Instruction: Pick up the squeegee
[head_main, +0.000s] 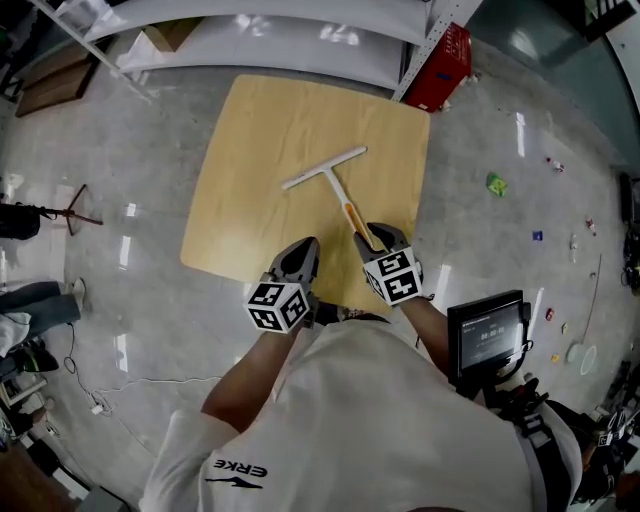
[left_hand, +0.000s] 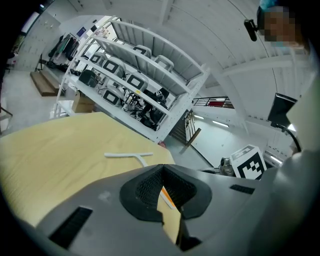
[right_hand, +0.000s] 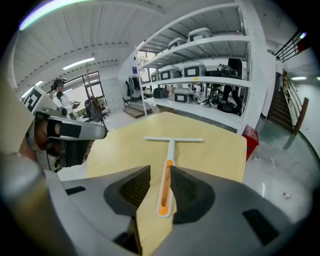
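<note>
Wooden table bears 1 white-and-orange squeegee, its handle lying unclamped between the spread jaws of the right gripper. Left gripper is pressed together. Shirt reads "ERKE".

Glossy grey floor under a pale wooden table — white shelving behind, a red crate beside.

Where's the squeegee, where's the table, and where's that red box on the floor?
squeegee (right_hand: 165, 185): right gripper view, on the orange strip of its handle.
table (head_main: 270, 130): head view, on bare wood left of the squeegee.
red box (head_main: 447, 62): head view, on its red side, beyond the table's far corner.
</note>
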